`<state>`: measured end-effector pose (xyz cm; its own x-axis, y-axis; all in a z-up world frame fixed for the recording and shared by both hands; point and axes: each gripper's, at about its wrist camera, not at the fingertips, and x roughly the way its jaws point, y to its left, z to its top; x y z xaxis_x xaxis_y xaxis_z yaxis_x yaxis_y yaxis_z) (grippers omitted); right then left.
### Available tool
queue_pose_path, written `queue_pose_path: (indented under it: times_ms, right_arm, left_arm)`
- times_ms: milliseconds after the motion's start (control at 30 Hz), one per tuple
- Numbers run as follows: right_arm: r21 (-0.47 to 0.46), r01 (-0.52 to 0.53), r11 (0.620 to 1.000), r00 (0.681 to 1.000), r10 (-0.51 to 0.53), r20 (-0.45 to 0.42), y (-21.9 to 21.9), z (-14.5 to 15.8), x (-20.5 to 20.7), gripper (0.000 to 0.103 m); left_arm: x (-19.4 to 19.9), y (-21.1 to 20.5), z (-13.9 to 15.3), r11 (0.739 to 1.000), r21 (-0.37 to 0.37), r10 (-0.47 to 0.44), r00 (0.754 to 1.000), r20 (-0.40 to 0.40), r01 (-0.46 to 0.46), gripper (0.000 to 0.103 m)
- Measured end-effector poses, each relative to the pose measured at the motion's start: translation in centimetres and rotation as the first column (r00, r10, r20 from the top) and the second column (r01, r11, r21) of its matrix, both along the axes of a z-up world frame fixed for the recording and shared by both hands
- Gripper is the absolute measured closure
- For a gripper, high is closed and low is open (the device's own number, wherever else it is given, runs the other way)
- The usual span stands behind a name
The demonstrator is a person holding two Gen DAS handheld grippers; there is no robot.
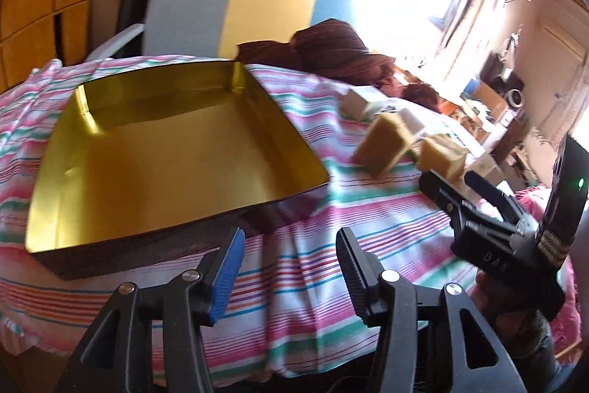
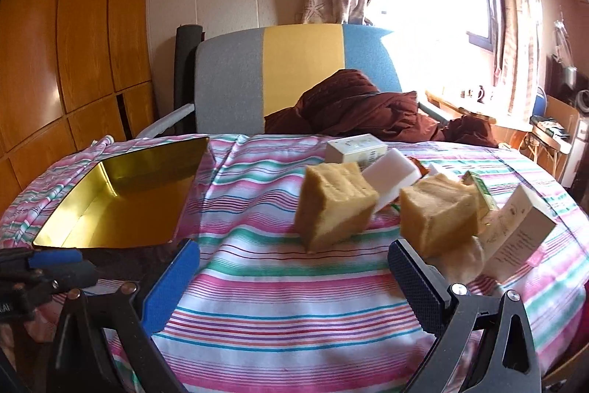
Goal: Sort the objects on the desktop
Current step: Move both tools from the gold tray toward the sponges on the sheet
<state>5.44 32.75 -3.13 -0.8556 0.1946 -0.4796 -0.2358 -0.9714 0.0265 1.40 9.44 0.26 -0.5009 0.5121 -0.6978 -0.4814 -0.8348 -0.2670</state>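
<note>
On the right gripper (image 1: 460, 183), at the right of the left wrist view, the black body carries pale letters that read "DA", with a further character cut off and unclear; in the right wrist view, the white box (image 2: 515, 238) at the right shows lines of small dark print, too fine to read; the white carton (image 2: 355, 147) behind the blocks, upper centre, bears a faint printed design, also illegible; at the far left edge of that view, a few pale letters on the left gripper (image 2: 44, 266) are cut off.
</note>
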Motion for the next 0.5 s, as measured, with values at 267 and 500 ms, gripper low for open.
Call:
queue_pose_path:
  times_ms: [267,500]
  right_arm:
    - [-0.013,0.018,1.0,1.0,-0.018,-0.016,4.8,2.0,4.7,0.0]
    - [-0.02,0.032,0.999,0.998,-0.033,-0.061,8.1,3.0,7.5,0.0]
  left_arm:
    - [0.1,6.1,0.8,0.988,-0.02,-0.153,0.987,-0.04,0.152,0.05]
    - [-1.6,10.0,-1.8,0.97,0.034,-0.244,0.957,0.154,0.242,0.044]
